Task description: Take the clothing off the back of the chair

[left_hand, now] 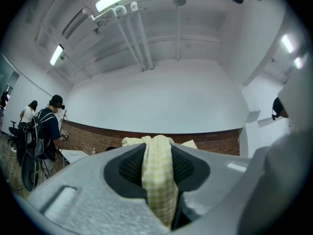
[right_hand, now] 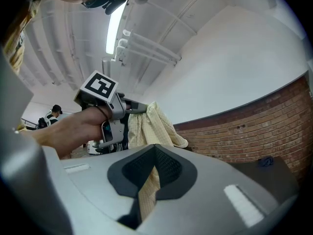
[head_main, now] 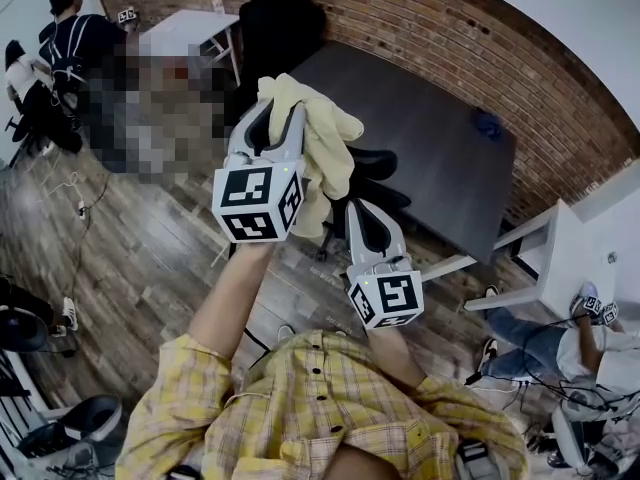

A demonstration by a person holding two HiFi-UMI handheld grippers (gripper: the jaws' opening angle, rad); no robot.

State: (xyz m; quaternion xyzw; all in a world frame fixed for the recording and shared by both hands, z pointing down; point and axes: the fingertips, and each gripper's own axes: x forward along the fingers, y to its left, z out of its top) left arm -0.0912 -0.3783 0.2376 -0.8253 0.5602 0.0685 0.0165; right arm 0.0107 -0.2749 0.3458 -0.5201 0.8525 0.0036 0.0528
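The person in the yellow plaid shirt stands over a black chair with both arms out in front. The left gripper is the higher of the two. Its jaws are clenched on a bunched fold of the clothing, a pale yellow checked garment. In the left gripper view the fabric fills the gap between the dark pads and spills over the tips.

From there the clothing hangs down in loose folds toward the right gripper, which sits lower and nearer the person's body. Its jaws are also clamped on the garment, pinching a narrower strip of the same fabric. In the right gripper view that strip runs up from the pads toward the left gripper and the hand holding it.

The clothing is held up between the two grippers, over the chair. From the head view I cannot tell whether its lower edge touches the seat back.

Behind the chair stands a dark desk with a small blue thing near its far corner, close to the brick wall. Across the wooden floor, well apart, a person in a dark top and cap stands beside a white desk.
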